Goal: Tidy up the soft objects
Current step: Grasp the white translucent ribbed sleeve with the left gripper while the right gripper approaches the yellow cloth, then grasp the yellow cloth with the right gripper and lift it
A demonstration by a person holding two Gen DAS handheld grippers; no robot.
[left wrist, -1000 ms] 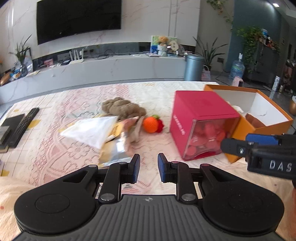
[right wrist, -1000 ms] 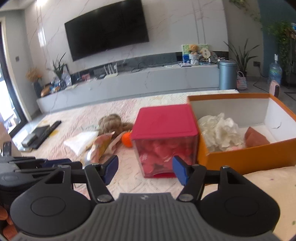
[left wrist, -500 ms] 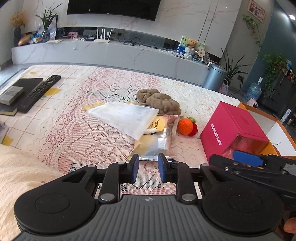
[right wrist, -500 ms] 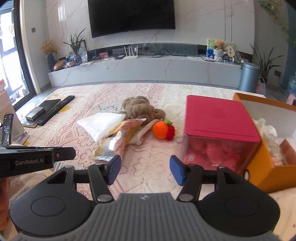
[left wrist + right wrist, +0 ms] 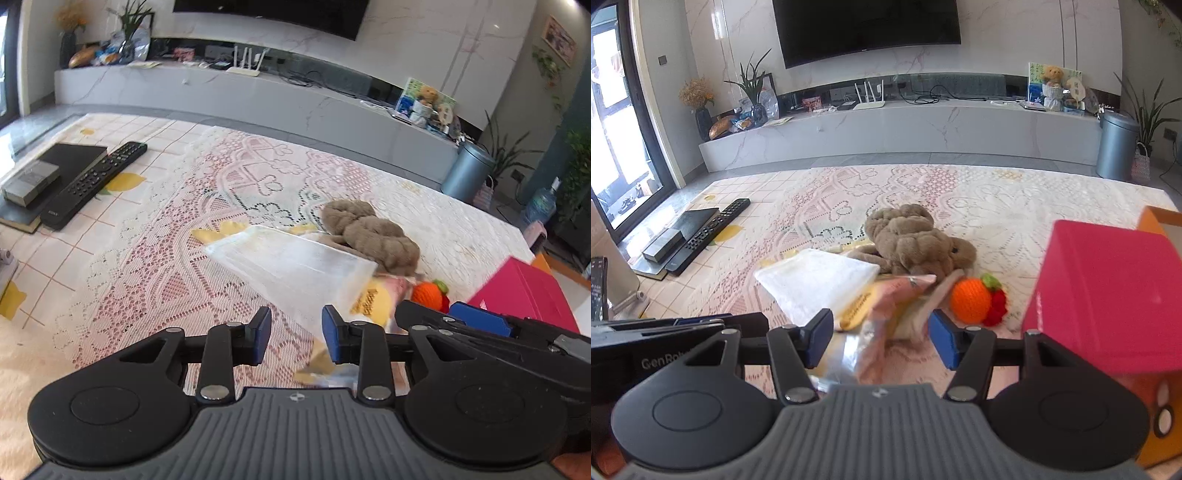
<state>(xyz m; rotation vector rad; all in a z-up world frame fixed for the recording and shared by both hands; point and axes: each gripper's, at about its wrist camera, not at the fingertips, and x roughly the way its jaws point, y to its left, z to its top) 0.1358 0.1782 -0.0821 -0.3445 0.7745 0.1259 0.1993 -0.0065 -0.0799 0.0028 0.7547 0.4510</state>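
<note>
A pile of soft things lies on the lace tablecloth (image 5: 155,266): a brown plush toy (image 5: 369,232) (image 5: 908,240), a white folded cloth (image 5: 291,266) (image 5: 816,280), a crinkled snack packet (image 5: 373,302) (image 5: 882,306) and an orange knitted fruit (image 5: 426,295) (image 5: 971,301). My left gripper (image 5: 295,332) hangs just short of the cloth's near corner. Its jaws are opening and nothing is pressed between them. My right gripper (image 5: 881,339) stands open over the snack packet, which shows in the gap without either pad touching it.
A red box (image 5: 1108,295) (image 5: 524,299) stands close on the right, with an orange box (image 5: 1156,218) behind it. A black remote (image 5: 96,184) (image 5: 713,225), a dark book and a small grey case lie at the far left. Bare lace lies left of the pile.
Both grippers have swung left and come closer to the pile, so the red box has slid to the right edge. The left jaws have spread wider. The right jaws have narrowed slightly.
</note>
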